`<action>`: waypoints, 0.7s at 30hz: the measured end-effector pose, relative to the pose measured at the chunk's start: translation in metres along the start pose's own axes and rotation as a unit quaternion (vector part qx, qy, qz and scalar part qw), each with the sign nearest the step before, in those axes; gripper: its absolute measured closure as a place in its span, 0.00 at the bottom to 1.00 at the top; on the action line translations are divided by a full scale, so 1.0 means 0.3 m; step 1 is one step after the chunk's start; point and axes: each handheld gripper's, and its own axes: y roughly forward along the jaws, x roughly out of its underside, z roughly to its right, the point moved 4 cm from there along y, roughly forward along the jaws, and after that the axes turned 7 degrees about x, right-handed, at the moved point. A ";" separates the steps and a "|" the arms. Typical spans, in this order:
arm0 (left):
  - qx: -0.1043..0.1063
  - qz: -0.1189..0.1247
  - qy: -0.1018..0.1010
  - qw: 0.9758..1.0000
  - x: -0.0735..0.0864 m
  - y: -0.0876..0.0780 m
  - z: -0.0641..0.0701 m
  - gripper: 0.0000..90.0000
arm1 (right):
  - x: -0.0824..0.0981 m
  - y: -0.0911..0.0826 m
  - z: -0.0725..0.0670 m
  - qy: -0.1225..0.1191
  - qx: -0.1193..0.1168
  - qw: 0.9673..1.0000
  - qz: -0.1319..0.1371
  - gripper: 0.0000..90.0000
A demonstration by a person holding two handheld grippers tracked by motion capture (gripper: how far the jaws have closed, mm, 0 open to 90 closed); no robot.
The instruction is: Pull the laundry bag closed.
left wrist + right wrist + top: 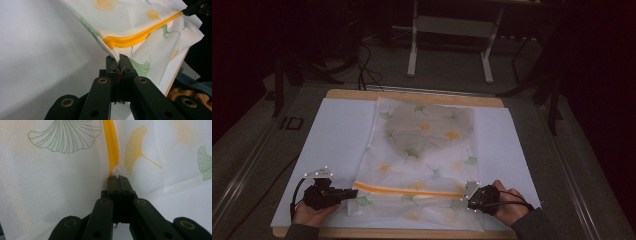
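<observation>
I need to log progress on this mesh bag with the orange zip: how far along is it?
Done: a grey item already lies inside the mesh bag, and the orange zip looks closed along its visible length. In hand: the left tongs are shut on the bag's corner fabric, the right tongs on the white zip pull at the zip's other end. Left: probably only letting go.

Bare white sheet (339, 135) at 9–11 o'clock of bag (422, 150): free passage. Narrower bare strip at 3 o'clock. Bag covers table centre, 12 to 6. Left gripper (353, 192) and right gripper (468, 198) block near edge at 7 and 5 o'clock.
</observation>
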 end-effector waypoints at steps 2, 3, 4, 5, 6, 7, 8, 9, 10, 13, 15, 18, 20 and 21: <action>-0.001 -0.001 0.000 1.000 0.000 0.001 0.000 0.99 | -0.001 -0.002 0.000 -0.003 0.004 1.000 -0.002 1.00; -0.001 -0.001 -0.001 1.000 0.001 0.001 0.000 0.99 | -0.001 -0.003 0.001 -0.002 0.004 1.000 -0.001 1.00; -0.001 -0.001 -0.001 1.000 0.001 0.001 0.000 0.99 | -0.001 -0.004 0.002 -0.002 0.005 1.000 -0.001 1.00; -0.001 0.000 -0.003 1.000 0.000 0.001 0.001 0.99 | -0.002 -0.005 0.003 -0.003 0.006 1.000 -0.001 1.00; 0.000 0.001 -0.003 1.000 -0.001 0.001 0.002 0.99 | -0.003 -0.007 0.006 -0.004 0.010 1.000 0.000 1.00; -0.001 0.001 -0.003 1.000 -0.002 0.000 0.003 0.99 | -0.006 -0.008 0.007 -0.004 0.010 1.000 -0.001 1.00; -0.003 0.000 -0.002 1.000 -0.004 0.000 0.003 0.99 | -0.010 -0.008 0.007 -0.007 0.011 1.000 -0.002 1.00; -0.005 -0.002 -0.002 1.000 -0.004 0.001 0.003 0.99 | -0.016 -0.007 0.010 -0.009 0.012 1.000 0.000 1.00; -0.005 -0.003 -0.003 1.000 -0.003 0.003 0.004 0.99 | -0.020 -0.006 0.011 -0.010 0.013 1.000 -0.001 1.00; -0.008 -0.006 -0.004 1.000 -0.001 0.007 0.002 0.99 | -0.039 -0.003 0.014 -0.018 0.019 1.000 -0.001 1.00; -0.008 -0.004 -0.006 1.000 -0.001 0.004 0.001 0.99 | -0.045 -0.003 0.015 -0.024 0.020 0.999 -0.005 1.00; -0.007 -0.003 -0.005 1.000 -0.001 0.002 -0.001 0.99 | -0.039 -0.007 0.016 -0.035 0.023 0.999 -0.013 1.00; -0.006 -0.002 -0.004 1.000 -0.002 0.003 0.000 0.99 | -0.033 -0.011 0.014 -0.041 0.023 0.999 -0.018 1.00; -0.006 -0.003 -0.004 1.000 -0.002 0.002 0.000 0.99 | -0.030 -0.015 0.011 -0.041 0.019 0.999 -0.020 1.00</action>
